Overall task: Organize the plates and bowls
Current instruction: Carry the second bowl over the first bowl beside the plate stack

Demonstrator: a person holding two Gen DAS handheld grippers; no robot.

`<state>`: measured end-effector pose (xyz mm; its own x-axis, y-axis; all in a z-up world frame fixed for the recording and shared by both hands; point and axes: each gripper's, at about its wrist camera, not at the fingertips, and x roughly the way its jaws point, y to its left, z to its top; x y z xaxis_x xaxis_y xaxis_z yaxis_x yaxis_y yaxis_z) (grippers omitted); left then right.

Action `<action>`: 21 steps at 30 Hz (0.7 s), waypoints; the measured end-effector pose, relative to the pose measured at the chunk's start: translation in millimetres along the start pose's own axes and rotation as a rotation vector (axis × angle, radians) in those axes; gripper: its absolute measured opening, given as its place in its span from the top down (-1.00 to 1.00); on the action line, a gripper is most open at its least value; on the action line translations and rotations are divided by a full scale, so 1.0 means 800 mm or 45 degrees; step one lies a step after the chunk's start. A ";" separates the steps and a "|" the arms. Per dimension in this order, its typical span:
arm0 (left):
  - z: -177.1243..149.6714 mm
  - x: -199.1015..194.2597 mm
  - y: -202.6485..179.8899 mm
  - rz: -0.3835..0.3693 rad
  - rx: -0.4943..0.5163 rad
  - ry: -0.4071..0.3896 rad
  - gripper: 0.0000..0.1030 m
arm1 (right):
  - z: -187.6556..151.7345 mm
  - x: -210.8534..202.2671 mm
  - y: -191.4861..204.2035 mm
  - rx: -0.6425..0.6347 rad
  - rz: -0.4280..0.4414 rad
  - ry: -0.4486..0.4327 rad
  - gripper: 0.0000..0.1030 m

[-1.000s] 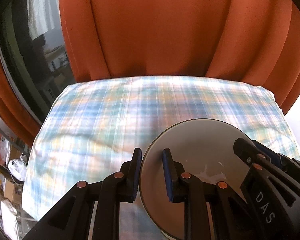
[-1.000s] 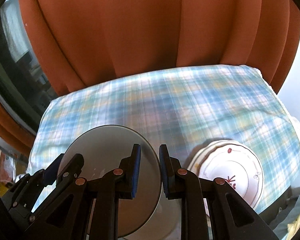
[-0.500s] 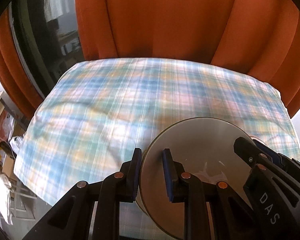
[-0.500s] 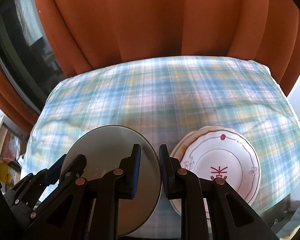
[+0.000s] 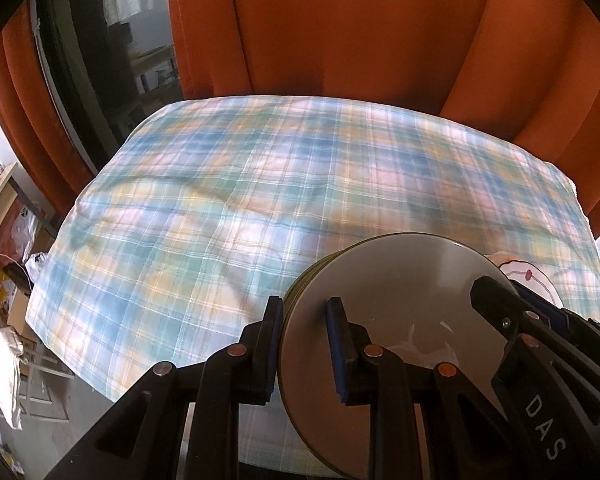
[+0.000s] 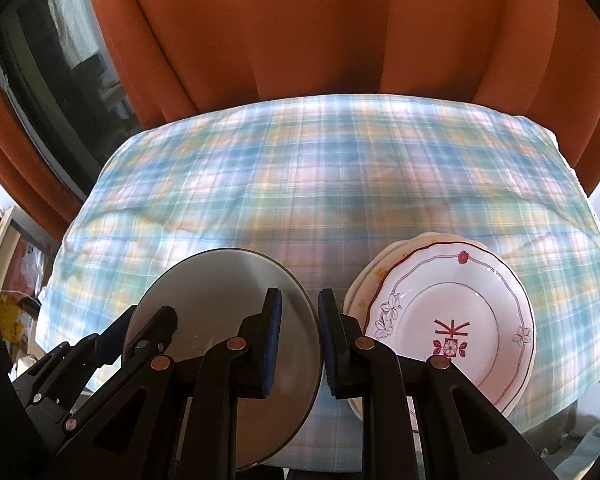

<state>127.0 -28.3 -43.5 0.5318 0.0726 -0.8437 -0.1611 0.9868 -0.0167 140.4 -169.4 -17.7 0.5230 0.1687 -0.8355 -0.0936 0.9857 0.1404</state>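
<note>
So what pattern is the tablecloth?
Tablecloth: blue, green and orange plaid; right wrist view.

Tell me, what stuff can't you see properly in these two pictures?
- Gray plate: in the left wrist view its near edge is hidden behind both grippers' fingers.
- Patterned plate: in the left wrist view only a sliver shows past the gray plate and the right gripper.
- Plates beneath the patterned one: in the right wrist view only rims peek out, so their number is unclear.
- Plaid tablecloth: its near edge is covered by the left gripper.
</note>
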 end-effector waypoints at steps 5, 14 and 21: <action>0.002 0.011 0.011 0.016 -0.027 0.027 0.60 | 0.004 0.011 0.009 -0.016 0.012 0.020 0.56; 0.007 0.032 0.016 0.023 -0.034 0.095 0.60 | 0.013 0.037 0.021 -0.049 0.001 0.073 0.56; 0.006 0.041 0.004 0.030 0.020 0.101 0.60 | 0.009 0.051 0.015 -0.042 -0.034 0.106 0.56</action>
<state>147.7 -22.1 -68.4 0.4603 0.0846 -0.8837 -0.1594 0.9871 0.0115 166.5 -150.7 -46.3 0.4535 0.1402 -0.8802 -0.1089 0.9889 0.1014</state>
